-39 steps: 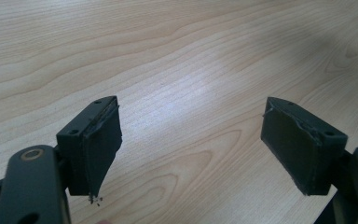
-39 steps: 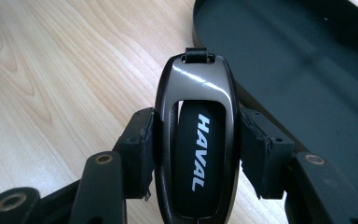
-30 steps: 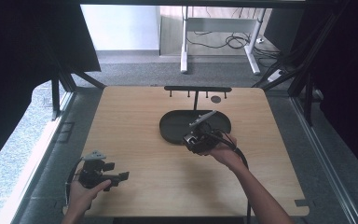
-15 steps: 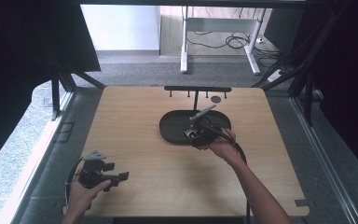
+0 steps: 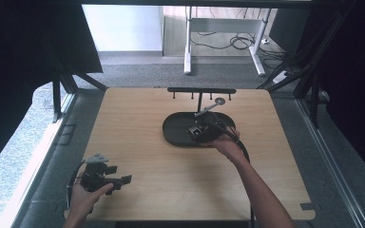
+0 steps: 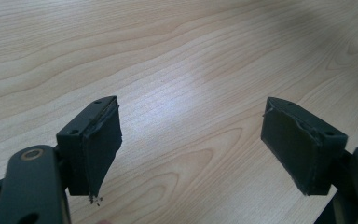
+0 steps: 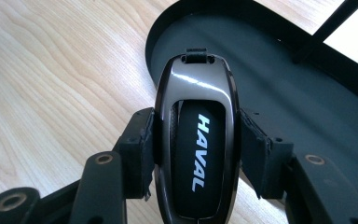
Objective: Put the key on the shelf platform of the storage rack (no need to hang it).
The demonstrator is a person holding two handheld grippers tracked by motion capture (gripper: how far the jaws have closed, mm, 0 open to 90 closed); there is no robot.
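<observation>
grippers black, brass-ish screws | jaws: worn pads | arms bare

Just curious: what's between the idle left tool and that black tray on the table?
Nothing: in the high view, bare wooden tabletop stretches from the left tool to the black tray.

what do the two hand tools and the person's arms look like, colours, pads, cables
Both tools are black. The left tool has blocky jaws faced with dark, frayed pads, round brass-coloured rivets on its arms, a grey three-cornered plate on top and a black cable looping behind it. The right tool has the same black jaws, pads and rivets, with a black cable alongside the forearm. Both forearms are bare; no sleeves reach them.
</observation>
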